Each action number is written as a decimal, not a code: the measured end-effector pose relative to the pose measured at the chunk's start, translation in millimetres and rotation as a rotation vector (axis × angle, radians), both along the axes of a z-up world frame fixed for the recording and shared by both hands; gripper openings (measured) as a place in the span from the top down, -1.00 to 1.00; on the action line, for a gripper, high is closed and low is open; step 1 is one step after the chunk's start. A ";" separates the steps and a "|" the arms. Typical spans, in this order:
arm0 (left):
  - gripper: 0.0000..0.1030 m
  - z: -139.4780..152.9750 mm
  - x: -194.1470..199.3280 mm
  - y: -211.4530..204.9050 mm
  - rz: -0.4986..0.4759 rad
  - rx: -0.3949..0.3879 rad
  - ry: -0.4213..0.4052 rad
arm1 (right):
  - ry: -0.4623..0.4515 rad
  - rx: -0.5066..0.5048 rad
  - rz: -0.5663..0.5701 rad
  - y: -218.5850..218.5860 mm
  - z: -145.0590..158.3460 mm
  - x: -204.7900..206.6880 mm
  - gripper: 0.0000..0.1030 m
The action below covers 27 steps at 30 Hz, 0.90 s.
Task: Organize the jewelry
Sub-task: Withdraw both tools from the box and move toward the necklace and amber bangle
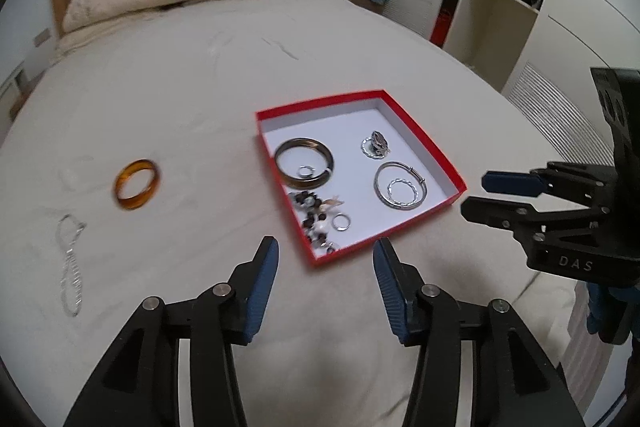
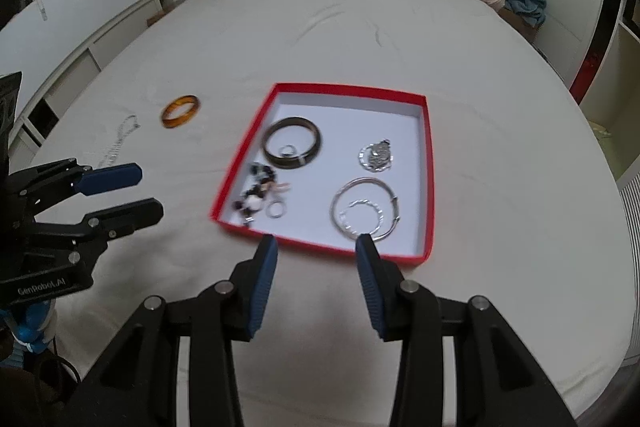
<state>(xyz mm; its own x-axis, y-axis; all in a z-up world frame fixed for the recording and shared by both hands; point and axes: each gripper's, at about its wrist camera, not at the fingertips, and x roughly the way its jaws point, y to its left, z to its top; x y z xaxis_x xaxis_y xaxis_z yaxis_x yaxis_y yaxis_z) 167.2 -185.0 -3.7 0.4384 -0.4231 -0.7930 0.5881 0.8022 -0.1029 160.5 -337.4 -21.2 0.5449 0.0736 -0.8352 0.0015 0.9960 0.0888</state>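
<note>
left tool (image 1: 325, 250): black frame, blue ribbed pads | right tool (image 2: 316, 247): same, silver screws

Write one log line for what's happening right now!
left gripper: open | right gripper: open | amber bangle, chain: on bed | red box: part-filled

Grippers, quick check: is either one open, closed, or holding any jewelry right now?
Left gripper: open, holding nothing, hovering near the red box.
Right gripper: open, holding nothing, at the box's near edge.
</note>
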 end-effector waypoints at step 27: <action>-0.22 74.1 -134.2 129.2 0.272 0.041 -0.230 | -0.183 0.016 0.101 114.7 104.3 -122.6 0.24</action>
